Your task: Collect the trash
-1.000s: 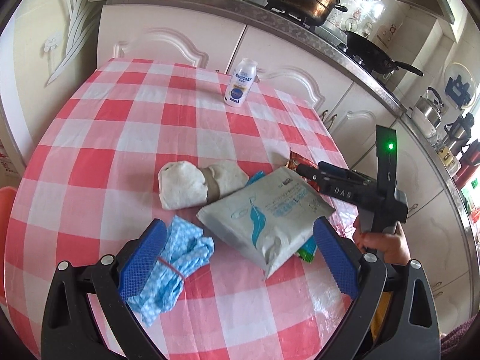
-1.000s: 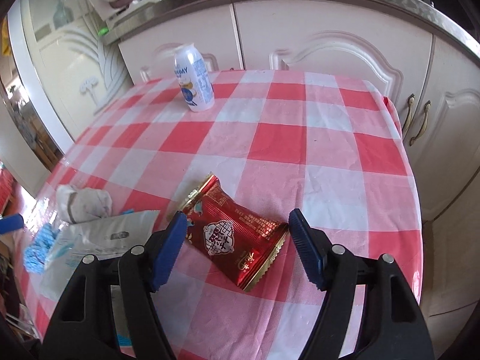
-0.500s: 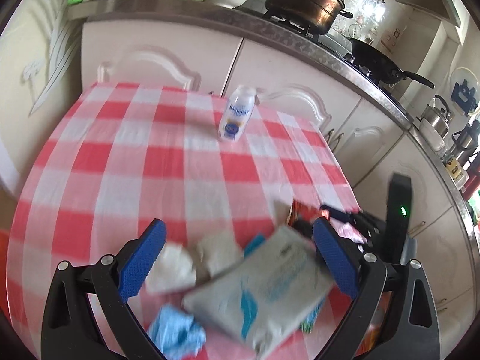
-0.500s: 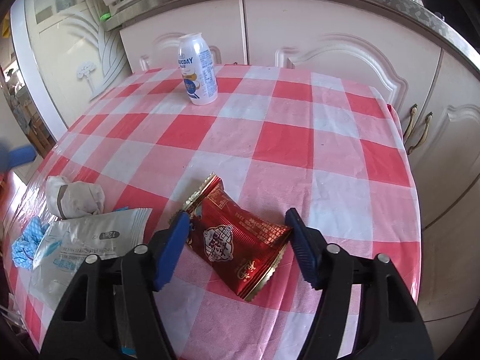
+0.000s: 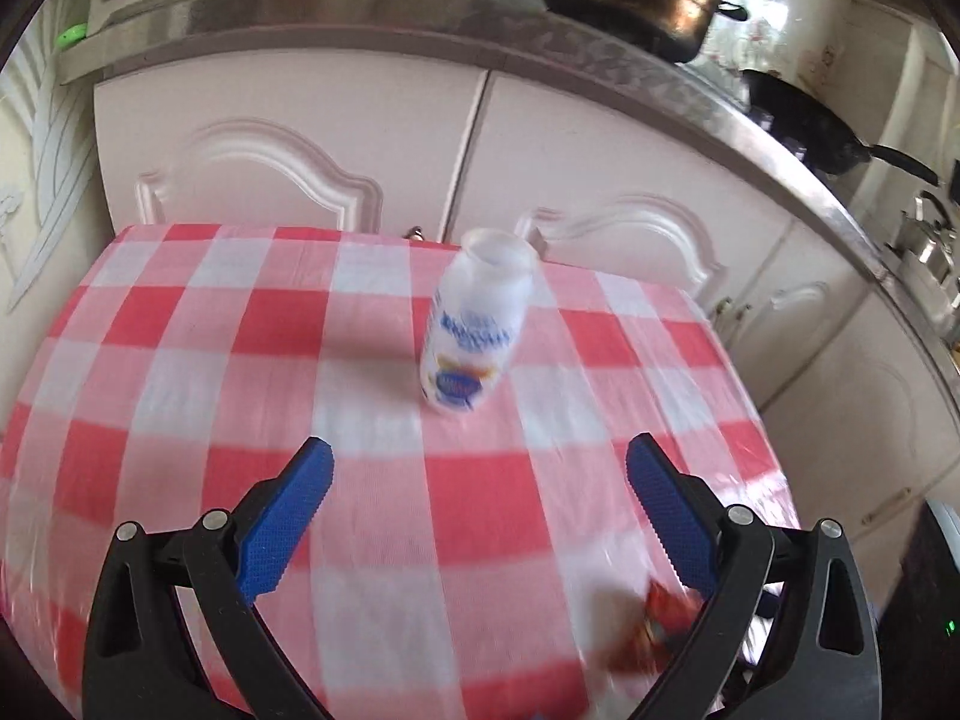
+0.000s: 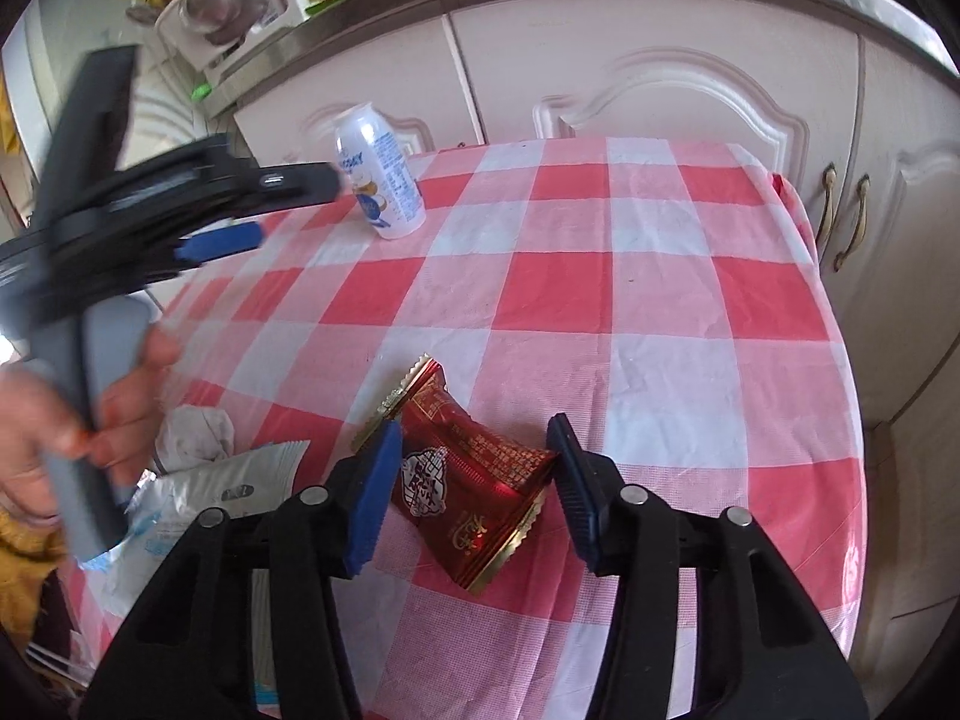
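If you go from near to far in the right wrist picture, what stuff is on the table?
Right gripper → red snack wrapper between its fingers → small white bottle at the table's far end.

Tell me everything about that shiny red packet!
The red snack wrapper is glossy foil with crimped gold ends and a white round logo. It looks puffy and sealed, lying flat and slanted on the checked tablecloth. The right gripper is open around it, fingers at its sides.
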`<action>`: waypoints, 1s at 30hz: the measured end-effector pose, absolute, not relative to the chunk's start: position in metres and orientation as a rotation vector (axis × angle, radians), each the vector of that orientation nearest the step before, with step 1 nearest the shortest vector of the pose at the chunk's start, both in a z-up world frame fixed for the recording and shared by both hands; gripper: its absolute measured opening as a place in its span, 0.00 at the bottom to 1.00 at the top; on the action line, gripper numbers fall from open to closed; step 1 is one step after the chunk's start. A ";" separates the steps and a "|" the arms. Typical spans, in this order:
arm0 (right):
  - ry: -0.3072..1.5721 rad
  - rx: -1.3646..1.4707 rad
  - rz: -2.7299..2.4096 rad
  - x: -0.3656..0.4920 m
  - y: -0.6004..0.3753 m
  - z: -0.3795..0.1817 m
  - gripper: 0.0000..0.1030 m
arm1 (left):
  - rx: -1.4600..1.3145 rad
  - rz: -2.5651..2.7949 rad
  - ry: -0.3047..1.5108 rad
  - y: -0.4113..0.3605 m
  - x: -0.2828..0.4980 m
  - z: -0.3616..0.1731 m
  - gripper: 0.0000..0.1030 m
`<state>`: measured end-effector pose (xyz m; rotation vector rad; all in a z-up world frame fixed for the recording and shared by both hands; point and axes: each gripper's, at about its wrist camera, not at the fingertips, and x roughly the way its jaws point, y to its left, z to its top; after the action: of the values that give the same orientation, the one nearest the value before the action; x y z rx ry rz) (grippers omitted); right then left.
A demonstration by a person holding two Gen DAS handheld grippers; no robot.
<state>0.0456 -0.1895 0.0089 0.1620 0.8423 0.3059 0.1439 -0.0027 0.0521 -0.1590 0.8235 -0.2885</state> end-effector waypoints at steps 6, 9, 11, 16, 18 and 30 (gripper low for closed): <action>0.841 0.193 0.310 0.047 -0.193 0.009 0.48 | -0.145 -0.263 0.831 -0.016 0.181 0.048 0.93; 0.841 0.198 0.318 0.046 -0.194 0.009 0.50 | -0.163 -0.255 0.856 -0.020 0.195 0.041 0.67; 0.842 0.193 0.322 0.047 -0.193 0.009 0.52 | -0.187 -0.243 0.874 -0.018 0.202 0.035 0.59; 0.843 0.169 0.330 0.046 -0.189 0.010 0.61 | -0.224 -0.229 0.858 -0.012 0.206 0.029 0.46; 0.844 0.167 0.332 0.045 -0.188 0.010 0.62 | -0.226 -0.230 0.856 -0.011 0.207 0.028 0.46; 0.855 0.124 0.352 0.047 -0.181 0.010 0.74 | -0.203 -0.232 0.816 -0.002 0.188 0.047 0.45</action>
<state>0.0473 -0.1808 0.0105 0.1237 0.8546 0.3520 0.1875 -0.0016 0.0468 -0.2034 0.8158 -0.2317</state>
